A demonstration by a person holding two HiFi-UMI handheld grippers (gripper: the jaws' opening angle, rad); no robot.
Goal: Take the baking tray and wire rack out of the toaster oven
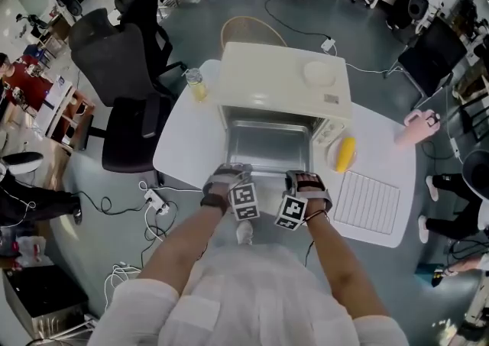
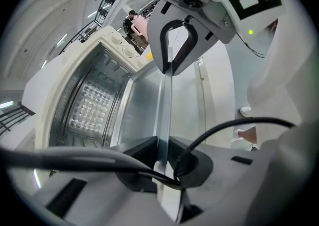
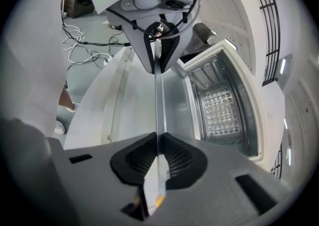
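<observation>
Head view: left gripper (image 2: 162,142), right gripper (image 3: 158,140), jaws nearly closed, each pinched the baking tray (image 1: 269,147) rim between them. Risk: an uneven pull might tilt it and let the rim slip out.

baking tray (image 1: 267,146): silvery, shallow, flat, sticking partly out of the oven mouth | wire rack (image 1: 367,201): white, flat on bench (image 1: 183,146) (right of oven, well outside) | toaster oven (image 1: 284,73): cream, front open

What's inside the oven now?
Only the baking tray, its front rim clamped by the left gripper and right gripper. Behind it, the perforated back wall shows. The wire rack lies on the table. The floor under the tray is covered.
</observation>
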